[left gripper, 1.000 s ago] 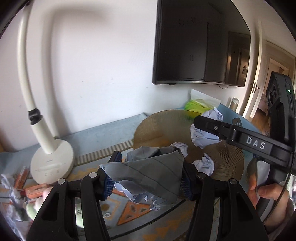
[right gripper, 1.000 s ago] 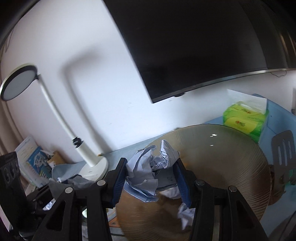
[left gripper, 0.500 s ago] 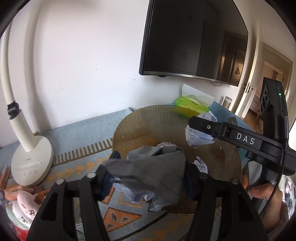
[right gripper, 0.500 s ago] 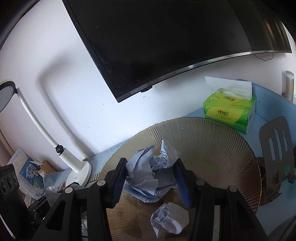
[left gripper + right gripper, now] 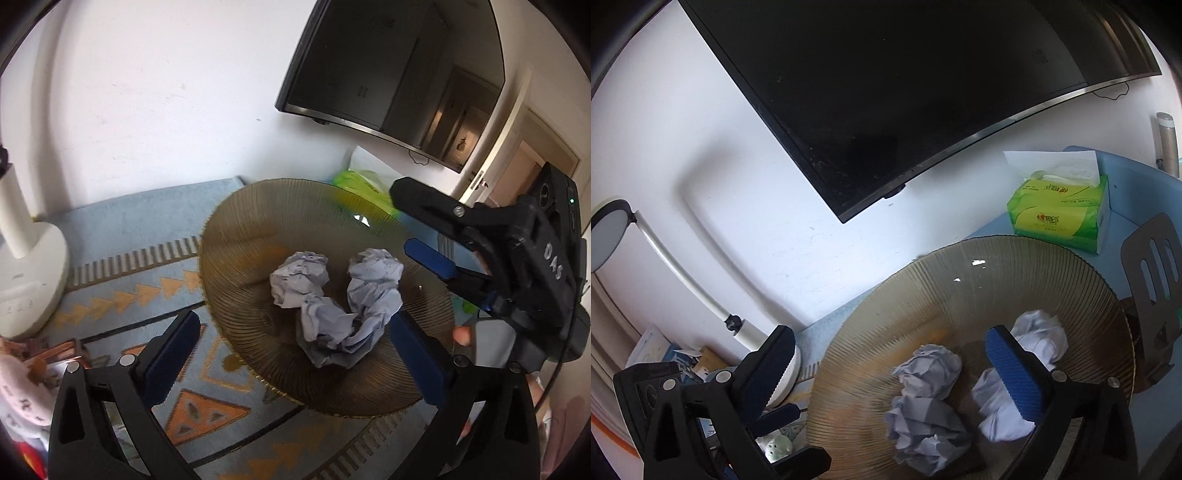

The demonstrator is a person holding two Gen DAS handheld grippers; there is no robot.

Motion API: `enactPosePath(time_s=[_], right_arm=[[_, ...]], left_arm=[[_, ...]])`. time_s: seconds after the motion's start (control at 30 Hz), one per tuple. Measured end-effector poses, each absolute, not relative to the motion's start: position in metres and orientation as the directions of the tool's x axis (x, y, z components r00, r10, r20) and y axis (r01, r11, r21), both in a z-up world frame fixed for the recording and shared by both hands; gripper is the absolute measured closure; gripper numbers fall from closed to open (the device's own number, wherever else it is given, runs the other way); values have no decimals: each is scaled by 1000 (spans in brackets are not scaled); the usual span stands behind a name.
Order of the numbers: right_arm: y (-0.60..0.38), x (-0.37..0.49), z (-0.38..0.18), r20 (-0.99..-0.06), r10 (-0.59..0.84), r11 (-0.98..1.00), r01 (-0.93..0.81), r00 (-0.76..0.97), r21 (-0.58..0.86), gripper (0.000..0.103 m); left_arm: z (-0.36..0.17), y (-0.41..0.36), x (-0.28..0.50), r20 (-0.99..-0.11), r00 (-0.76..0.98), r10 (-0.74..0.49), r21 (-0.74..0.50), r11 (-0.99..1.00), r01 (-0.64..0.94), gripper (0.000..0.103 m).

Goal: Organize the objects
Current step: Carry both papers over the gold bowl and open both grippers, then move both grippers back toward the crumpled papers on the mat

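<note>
Between my left gripper's (image 5: 295, 339) spread fingers, paper wads (image 5: 328, 295) lie loose in the ribbed plate (image 5: 236, 236); both pairs of jaws have just been opening and now clamp nothing. Ahead of my right gripper (image 5: 890, 363) the same wads sit just past its tips. Remaining clutter lies off to the left gripper's left, so I judge that hand nearer.

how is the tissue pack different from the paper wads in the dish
The tissue pack is bright green and boxy, with a flat white sheet sticking out of its top; the paper wads are pale bluish-grey, crumpled and shapeless. The pack stands on the blue surface behind the ribbed amber dish, while the wads lie loose inside the dish. Neither is gripped at this moment.
</note>
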State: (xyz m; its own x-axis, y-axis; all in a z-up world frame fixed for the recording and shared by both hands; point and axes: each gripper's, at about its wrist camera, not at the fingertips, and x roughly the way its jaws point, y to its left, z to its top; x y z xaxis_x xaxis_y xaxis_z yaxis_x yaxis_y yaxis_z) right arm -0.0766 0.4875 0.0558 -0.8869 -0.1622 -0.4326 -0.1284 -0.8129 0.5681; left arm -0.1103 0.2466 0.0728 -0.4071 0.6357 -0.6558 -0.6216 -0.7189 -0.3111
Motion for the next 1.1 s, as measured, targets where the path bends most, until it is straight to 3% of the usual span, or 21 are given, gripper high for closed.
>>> enactPosePath(time_s=[0.2, 0.37, 0.53, 0.67, 0.97, 1.1], right_arm=[[458, -63, 71, -337, -258, -773, -16, -906, 635, 0], [414, -48, 79, -339, -316, -801, 58, -886, 596, 0], [364, -26, 58, -390, -348, -832, 89, -853, 548, 0], [322, -16, 23, -497, -379, -857, 93, -781, 507, 0], [237, -2, -16, -675, -231, -969, 230, -701, 93, 0], [229, -17, -28, -708, -239, -965, 243, -665, 97, 0]], left_arm=[[87, 211, -93, -654, -482, 583, -249, -768, -590, 1], [92, 157, -74, -667, -562, 489, -202, -845, -496, 1], [76, 84, -62, -698, -591, 405, -200, -902, -383, 0], [50, 23, -48, -729, -592, 345, -225, -937, -269, 1], [11, -81, -37, -776, -600, 195, -187, -979, -76, 1], [0, -86, -51, -786, -590, 185, -167, -982, -85, 0]])
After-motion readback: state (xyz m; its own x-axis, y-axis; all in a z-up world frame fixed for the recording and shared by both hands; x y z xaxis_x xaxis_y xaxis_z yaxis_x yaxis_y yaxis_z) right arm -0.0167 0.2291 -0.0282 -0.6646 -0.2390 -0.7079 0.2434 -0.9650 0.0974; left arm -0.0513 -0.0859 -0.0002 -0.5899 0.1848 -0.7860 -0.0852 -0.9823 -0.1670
